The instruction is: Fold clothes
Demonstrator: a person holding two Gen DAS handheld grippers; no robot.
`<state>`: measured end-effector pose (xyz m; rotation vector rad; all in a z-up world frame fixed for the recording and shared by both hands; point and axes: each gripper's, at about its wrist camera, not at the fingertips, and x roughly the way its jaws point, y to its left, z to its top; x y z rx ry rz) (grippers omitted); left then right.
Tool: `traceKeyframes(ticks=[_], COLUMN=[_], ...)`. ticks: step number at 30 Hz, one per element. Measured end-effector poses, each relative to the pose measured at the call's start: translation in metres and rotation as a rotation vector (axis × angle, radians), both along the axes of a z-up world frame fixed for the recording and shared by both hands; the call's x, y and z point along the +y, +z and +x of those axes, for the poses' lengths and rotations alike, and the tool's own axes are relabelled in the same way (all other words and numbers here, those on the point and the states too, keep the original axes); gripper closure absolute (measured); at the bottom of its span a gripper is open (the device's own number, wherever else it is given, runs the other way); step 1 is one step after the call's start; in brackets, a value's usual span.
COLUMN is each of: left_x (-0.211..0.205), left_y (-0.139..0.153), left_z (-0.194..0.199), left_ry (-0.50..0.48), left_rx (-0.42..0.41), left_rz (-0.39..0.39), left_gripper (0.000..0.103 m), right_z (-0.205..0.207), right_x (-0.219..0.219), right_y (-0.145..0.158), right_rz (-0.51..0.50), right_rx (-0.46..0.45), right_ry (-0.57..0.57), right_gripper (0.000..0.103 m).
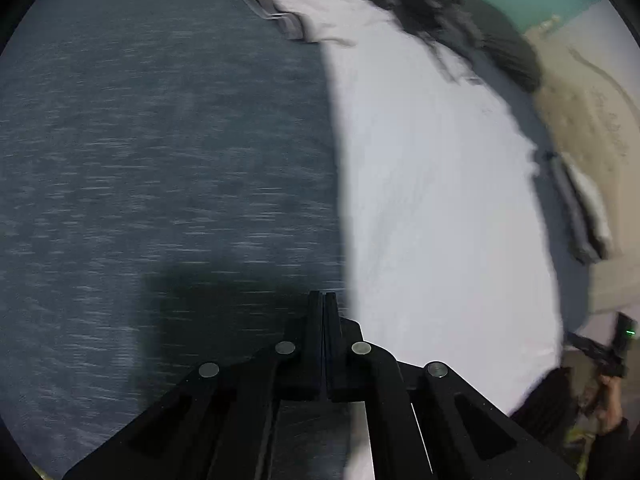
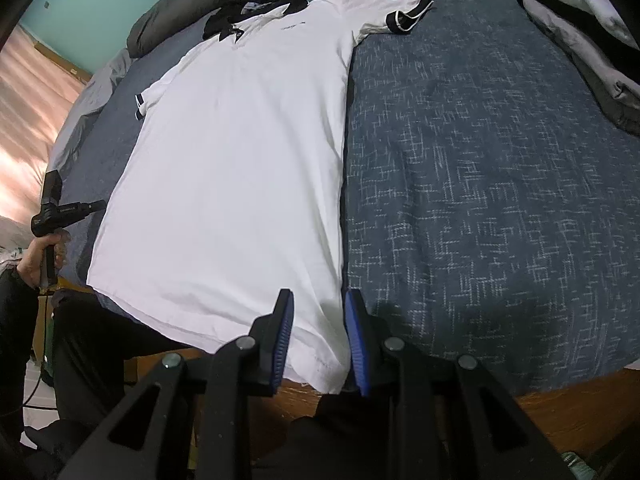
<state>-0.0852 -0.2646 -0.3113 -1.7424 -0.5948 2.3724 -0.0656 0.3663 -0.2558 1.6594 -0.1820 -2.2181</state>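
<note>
Blue bedspread (image 2: 480, 200) with a pale woven pattern covers the bed, teal wall at upper left of the right wrist view. We see a white polo shirt (image 2: 240, 160) spread flat on it, running from the dark collar at upper centre down to the hem at lower centre; dark-trimmed sleeves reach out at upper right and middle left. We judge it light, soft and limp: it should sag and crease when lifted, so pinching the hem corners or side seams seems best. Our right claw (image 2: 318, 340) points steeply down, its blue pads partly apart astride the hem's corner, not pressing. Our left claw (image 1: 324, 308) is closed on nothing, tips at the shirt's edge in its own blurred view. A hand (image 2: 44, 252) grips its handle at middle left.
</note>
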Motion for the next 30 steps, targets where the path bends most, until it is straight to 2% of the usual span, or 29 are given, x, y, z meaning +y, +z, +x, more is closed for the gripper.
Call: traceKeyframes(ticks=[4, 8, 10, 12, 14, 17, 18, 25, 30], left_x=[-0.01, 0.002, 0.01, 0.02, 0.026, 0.031, 0.032, 0.022, 0.026], left_y=[-0.004, 0.006, 0.008, 0.005, -0.001, -0.011, -0.012, 0.003, -0.004], left_z=[0.012, 0.024, 0.03, 0.032, 0.034, 0.039, 0.041, 0.053, 0.046], left_ry=[0.036, -0.027, -0.06, -0.09, -0.102, -0.114, -0.12, -0.094, -0.079], left_rx=[-0.002, 0.007, 0.002, -0.014, -0.03, -0.057, -0.059, -0.019, -0.052], left_rz=[0.087, 0.12, 0.127, 0.132, 0.12, 0.108, 0.104, 0.08, 0.067], left_gripper=[0.103, 0.102, 0.095, 0.088, 0.088, 0.092, 0.099, 0.1, 0.098], right_z=[0.001, 0.002, 0.002, 0.002, 0.002, 0.004, 0.005, 0.006, 0.007], right_x=[-0.002, -0.001, -0.001, -0.001, -0.002, -0.004, -0.005, -0.003, -0.003], right_y=[0.0, -0.001, -0.002, -0.004, -0.004, -0.002, -0.001, -0.001, -0.004], right_rz=[-0.002, -0.002, -0.008, -0.013, -0.016, -0.021, -0.022, -0.03, -0.032], right_rx=[0.001, -0.002, -0.004, -0.006, -0.006, 0.0, 0.002, 0.002, -0.002], right_ry=[-0.001, -0.004, -0.011, -0.016, -0.017, -0.007, -0.003, -0.009, -0.012], right_gripper=[0.077, 0.077, 0.077, 0.077, 0.077, 0.077, 0.077, 0.077, 0.077])
